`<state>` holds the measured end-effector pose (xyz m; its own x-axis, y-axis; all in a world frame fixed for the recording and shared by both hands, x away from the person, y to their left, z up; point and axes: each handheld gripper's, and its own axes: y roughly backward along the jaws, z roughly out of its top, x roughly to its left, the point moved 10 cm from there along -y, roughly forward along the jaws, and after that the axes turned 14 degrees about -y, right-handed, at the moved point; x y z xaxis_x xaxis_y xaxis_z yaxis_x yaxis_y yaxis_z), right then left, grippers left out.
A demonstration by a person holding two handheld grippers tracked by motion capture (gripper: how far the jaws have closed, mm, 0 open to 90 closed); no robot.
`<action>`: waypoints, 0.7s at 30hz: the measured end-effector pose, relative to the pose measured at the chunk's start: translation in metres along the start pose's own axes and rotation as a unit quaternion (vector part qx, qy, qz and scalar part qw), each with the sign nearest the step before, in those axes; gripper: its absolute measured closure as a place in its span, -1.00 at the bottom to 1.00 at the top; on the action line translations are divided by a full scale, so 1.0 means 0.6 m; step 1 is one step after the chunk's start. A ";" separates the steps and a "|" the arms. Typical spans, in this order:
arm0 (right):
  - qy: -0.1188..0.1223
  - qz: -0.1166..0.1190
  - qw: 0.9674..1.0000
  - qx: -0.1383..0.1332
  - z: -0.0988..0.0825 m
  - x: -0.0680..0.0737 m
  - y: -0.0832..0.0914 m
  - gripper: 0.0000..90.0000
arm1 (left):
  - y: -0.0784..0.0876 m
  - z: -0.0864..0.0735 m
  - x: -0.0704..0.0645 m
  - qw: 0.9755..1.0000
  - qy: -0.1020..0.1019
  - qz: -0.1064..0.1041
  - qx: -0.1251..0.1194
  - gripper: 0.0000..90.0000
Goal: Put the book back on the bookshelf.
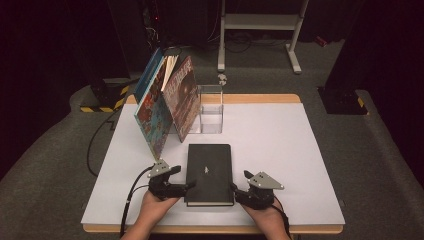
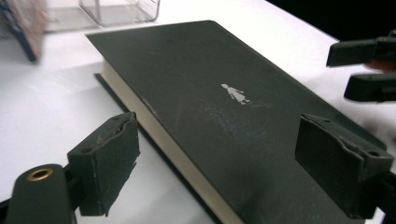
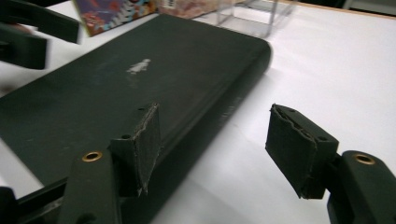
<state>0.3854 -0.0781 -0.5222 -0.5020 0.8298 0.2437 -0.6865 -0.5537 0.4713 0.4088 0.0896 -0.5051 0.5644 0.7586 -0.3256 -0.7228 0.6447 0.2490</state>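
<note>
White tabletop (image 1: 280, 150) carries a black book (image 1: 209, 172) lying flat between two hand-held grippers: left gripper (image 2: 219, 168) straddles its page edge with jaws wide, right gripper (image 3: 212, 149) stands wide at its spine, gripping nothing

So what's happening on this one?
A person holds a gripper in each hand at the near end of a black book lying flat on the white table. The left gripper and the right gripper flank it, both with jaws open, neither gripping. Two colourful books lean beside a clear box behind.
</note>
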 end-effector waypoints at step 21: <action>0.009 0.031 0.999 0.037 -0.021 0.028 -0.020 -0.29 | -0.073 0.001 0.025 0.999 0.023 0.014 0.034 -0.73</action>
<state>0.3783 -0.0584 -0.5344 -0.5517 0.7926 0.2597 -0.6134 -0.5965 0.5176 0.4493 0.0728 -0.5205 0.5249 0.7719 -0.3587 -0.7081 0.6299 0.3191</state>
